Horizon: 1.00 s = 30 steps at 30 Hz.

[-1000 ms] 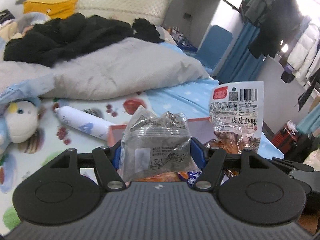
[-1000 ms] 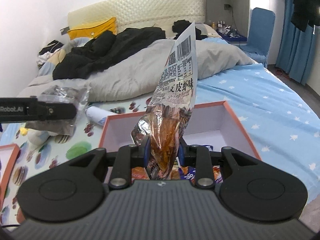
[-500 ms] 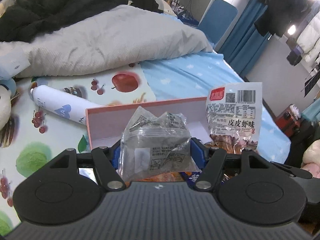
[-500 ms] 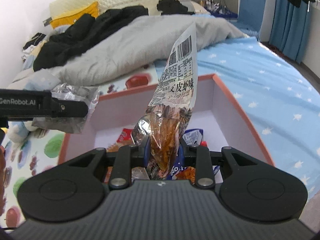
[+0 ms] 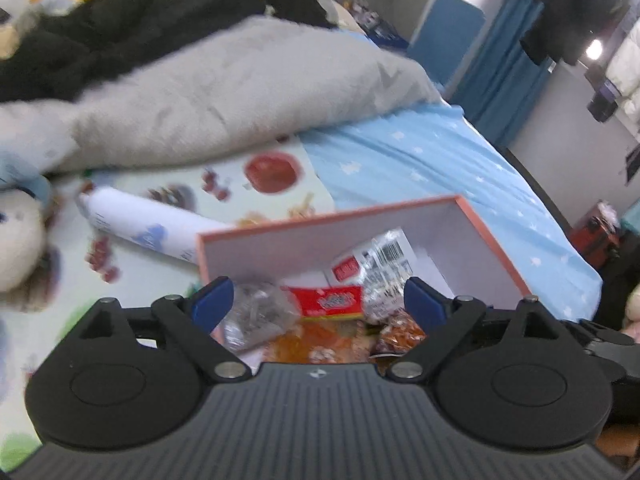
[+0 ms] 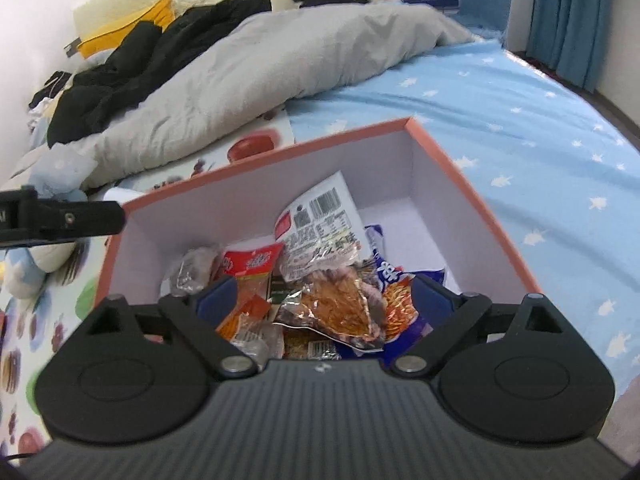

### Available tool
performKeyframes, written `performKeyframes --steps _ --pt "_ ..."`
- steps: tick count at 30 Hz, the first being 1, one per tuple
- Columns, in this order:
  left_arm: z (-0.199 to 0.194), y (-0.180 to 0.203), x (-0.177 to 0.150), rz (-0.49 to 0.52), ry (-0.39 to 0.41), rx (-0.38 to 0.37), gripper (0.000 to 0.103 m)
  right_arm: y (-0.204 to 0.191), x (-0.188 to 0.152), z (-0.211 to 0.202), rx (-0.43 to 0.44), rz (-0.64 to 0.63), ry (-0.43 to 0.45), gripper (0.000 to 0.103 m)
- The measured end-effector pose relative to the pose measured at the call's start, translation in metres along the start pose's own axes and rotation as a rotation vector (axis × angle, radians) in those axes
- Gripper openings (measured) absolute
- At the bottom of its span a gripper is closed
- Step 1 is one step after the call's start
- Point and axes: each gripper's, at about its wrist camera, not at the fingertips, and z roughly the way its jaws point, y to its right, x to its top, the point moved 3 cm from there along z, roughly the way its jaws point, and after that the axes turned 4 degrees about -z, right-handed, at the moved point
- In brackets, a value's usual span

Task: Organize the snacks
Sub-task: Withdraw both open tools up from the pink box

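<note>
Both tongs are opening, nothing pinched between their pads: left tongs [image 5: 318,304], right tongs [image 6: 324,298]. The shrimp packet [image 6: 320,236] lies in the box [image 6: 472,196] on the bed, long axis toward 12 o'clock, barcode end farthest. The clear bag [image 5: 256,316] lies at the box's 9 o'clock side

Snack packets [image 6: 320,280] in orange-rimmed box [image 6: 472,196]

Rumpled bed [image 6: 500,92], blue curtains [image 6: 568,16], perhaps a chair [image 5: 448,36]
</note>
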Motion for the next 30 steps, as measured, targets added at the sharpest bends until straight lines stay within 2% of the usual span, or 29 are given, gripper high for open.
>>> performKeyframes --steps 5,7,10,12,16,21,30 --pt "-0.048 0.002 0.01 0.005 0.062 0.004 0.095 -0.01 0.013 -0.041 0.041 -0.001 0.075 0.095" --pt "-0.069 0.004 0.012 0.009 0.089 0.001 0.101 -0.016 0.017 -0.064 0.037 -0.011 0.116 0.095" --pt "-0.104 0.011 0.011 0.038 0.133 0.019 0.103 -0.023 0.019 -0.093 0.03 -0.023 0.169 0.103" --pt "-0.127 0.014 0.006 0.055 0.158 0.024 0.103 -0.029 0.02 -0.109 0.035 -0.041 0.198 0.103" --pt "-0.17 0.024 -0.008 0.116 0.209 0.039 0.103 -0.041 0.018 -0.139 0.025 -0.07 0.241 0.103" --pt "-0.214 0.027 -0.025 0.116 0.254 0.031 0.103 -0.053 0.01 -0.177 0.006 -0.085 0.294 0.103" --pt "-0.261 0.023 -0.073 0.106 0.265 0.044 0.103 -0.064 -0.015 -0.218 0.004 -0.078 0.343 0.103"
